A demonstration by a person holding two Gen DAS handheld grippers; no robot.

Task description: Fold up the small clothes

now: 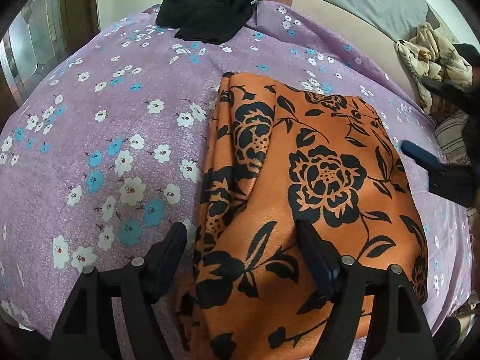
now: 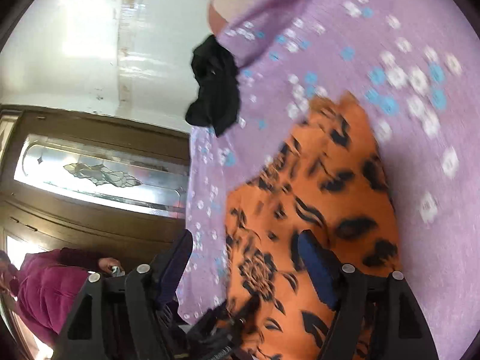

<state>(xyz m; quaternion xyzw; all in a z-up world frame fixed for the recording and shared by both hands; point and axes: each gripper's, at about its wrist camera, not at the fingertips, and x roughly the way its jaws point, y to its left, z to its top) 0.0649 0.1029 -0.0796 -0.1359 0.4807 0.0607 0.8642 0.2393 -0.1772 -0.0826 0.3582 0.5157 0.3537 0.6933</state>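
Though no writing readable, both tongs (image 1: 241,247) (image 2: 246,255) released above orange floral cloth (image 1: 315,180).

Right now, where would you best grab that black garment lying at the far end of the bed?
Probably the black garment's near corner, coming from this side over the purple bedsheet. It lies crumpled in a heap, and that flatter edge pokes out toward the orange floral cloth, so fingers could likely pinch it.
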